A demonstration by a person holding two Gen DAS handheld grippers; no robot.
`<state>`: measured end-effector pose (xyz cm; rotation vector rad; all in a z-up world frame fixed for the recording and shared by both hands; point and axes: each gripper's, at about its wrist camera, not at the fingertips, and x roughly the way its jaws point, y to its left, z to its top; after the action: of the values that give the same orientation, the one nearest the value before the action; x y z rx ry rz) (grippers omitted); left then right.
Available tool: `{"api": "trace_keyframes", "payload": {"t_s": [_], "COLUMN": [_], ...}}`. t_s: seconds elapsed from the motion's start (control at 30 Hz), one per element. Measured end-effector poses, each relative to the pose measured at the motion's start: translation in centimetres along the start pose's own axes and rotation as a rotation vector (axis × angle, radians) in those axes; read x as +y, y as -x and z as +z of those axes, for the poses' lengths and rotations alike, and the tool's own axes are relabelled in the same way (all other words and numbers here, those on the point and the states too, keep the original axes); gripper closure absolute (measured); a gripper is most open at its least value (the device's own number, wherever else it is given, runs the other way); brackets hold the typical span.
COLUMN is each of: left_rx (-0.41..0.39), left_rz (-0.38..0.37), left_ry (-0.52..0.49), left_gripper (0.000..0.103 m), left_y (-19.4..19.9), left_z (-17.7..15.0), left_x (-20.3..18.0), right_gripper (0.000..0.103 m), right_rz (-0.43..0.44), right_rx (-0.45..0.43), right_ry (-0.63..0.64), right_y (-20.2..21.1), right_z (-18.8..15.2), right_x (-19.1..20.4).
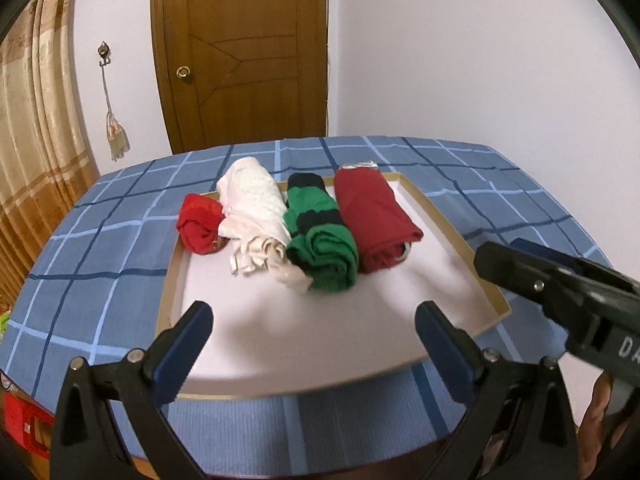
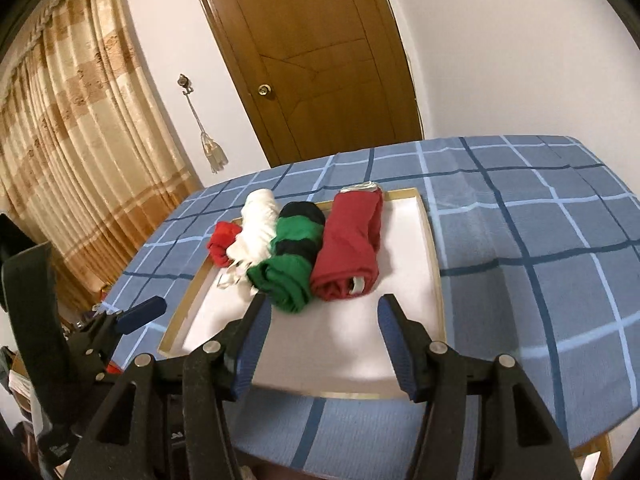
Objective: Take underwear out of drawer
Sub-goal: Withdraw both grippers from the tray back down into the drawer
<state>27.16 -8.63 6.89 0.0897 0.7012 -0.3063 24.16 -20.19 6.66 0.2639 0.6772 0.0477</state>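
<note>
While both grippers (left gripper, right gripper) gape empty, four underwear rolls fill one drawer.

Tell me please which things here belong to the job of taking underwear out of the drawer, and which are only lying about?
For the job:
- drawer tray
- small red roll
- white roll
- green and black roll
- dark red roll
- left claw and right claw, both empty

Just there:
- checked blue cloth
- wooden door
- curtain
- tassel on its wall hook

Four rolled underwear lie side by side at the far end of the shallow white-lined drawer: red, white, green-black, maroon.
</note>
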Motion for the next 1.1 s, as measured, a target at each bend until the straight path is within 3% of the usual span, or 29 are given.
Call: {"api": "trace_keyframes", "payload": {"t_s": [0.5, 1.1], "left_rx": [0.009, 0.032], "left_rz": [0.003, -0.028], "left_ry": [-0.013, -0.011], "left_gripper": [0.001, 0.001], "left_y": [2.4, 5.7], "left_z": [-3.6, -9.2], "left_x": [-0.3, 0.6], "right_gripper": [0.045, 0.045], "right_rz": [-0.019, -0.015], "right_rx": [-0.057, -0.066], "right_ry": [-0.027, -0.055], "right_y": [3.2, 6.9], "right_z": [-4.6, -10.1], "right_x": [0.4, -0.2]}}
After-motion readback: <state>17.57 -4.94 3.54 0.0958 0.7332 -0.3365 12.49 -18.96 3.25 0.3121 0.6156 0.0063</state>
